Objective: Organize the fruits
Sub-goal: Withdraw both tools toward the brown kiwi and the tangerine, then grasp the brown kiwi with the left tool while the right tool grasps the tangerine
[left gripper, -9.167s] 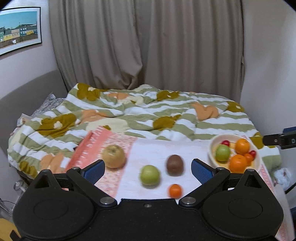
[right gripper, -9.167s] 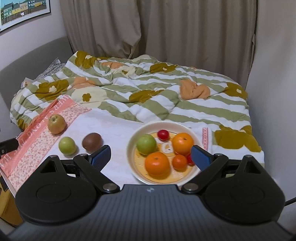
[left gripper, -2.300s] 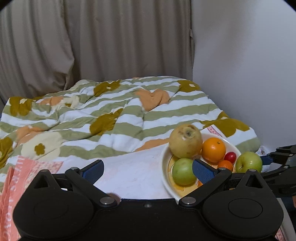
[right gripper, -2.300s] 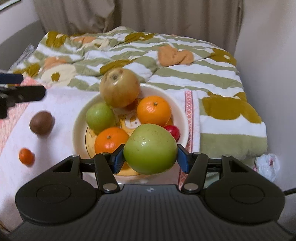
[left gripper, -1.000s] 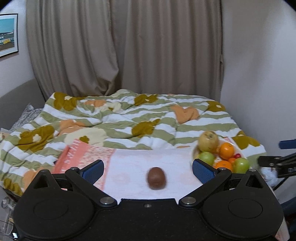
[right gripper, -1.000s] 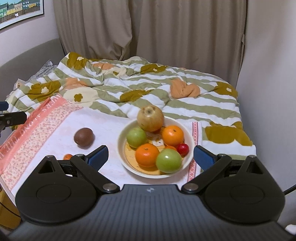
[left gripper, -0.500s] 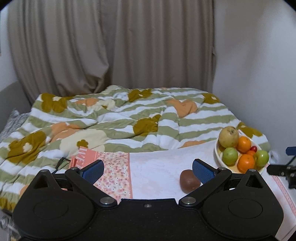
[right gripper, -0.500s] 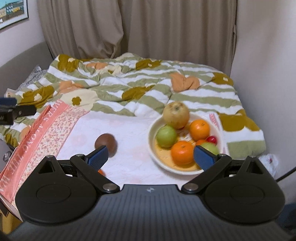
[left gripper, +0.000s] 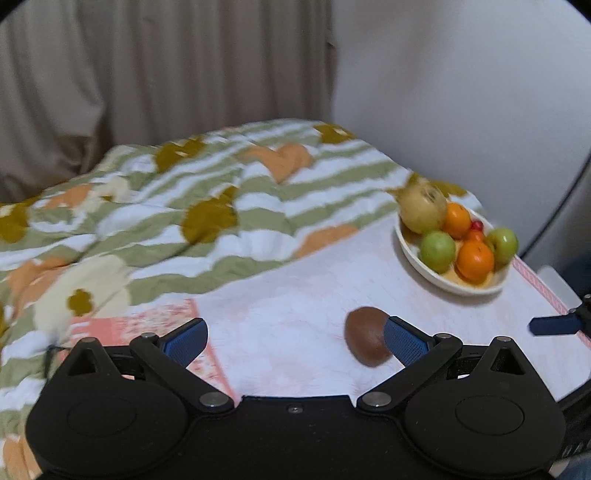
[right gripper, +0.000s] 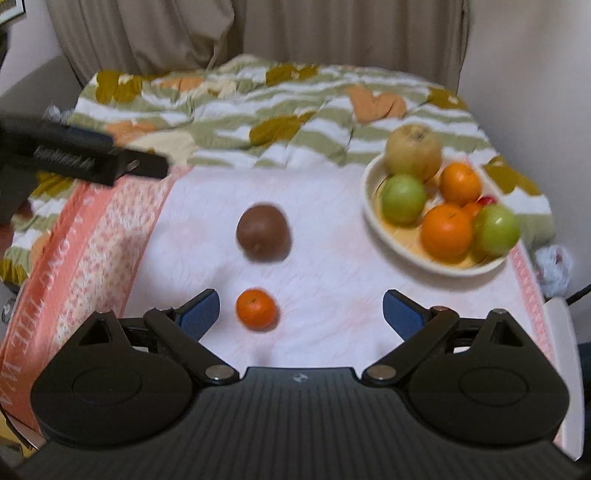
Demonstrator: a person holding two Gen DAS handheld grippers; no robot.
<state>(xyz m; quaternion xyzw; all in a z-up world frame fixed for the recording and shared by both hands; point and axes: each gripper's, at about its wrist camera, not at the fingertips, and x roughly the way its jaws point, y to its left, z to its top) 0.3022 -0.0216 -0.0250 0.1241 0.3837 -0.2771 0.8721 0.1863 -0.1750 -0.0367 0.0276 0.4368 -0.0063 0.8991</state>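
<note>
Nearest in the right wrist view, the right claw [right gripper: 301,314] stands spread wide and empty, low over the bench [right gripper: 332,295] and its white cloth. A small mandarin [right gripper: 256,309] lies on the cloth between its blue pads, nearer the left pad and touching neither. Just beyond, the brown kiwi [right gripper: 263,232] sits alone on bare cloth, with open room on every side.

In the left wrist view, the left claw [left gripper: 293,341] is likewise spread and holding nothing; the kiwi [left gripper: 365,336] lies just inside its right pad, partly hidden behind it, so contact cannot be told. The stretch of cloth between its pads is otherwise free.

Farther right, the cream bowl [right gripper: 373,218] rests near the bench's right edge, where a pink patterned border runs close by. It holds a yellowish pear [right gripper: 413,151] at the back, two green apples, oranges and a small red fruit, heaped to the rim. The pink floral strip [right gripper: 81,251] covers the bench's left edge.

Beyond the bench's far edge lies a bed with a striped quilt [right gripper: 280,107], then curtains [right gripper: 258,33] and wall.
</note>
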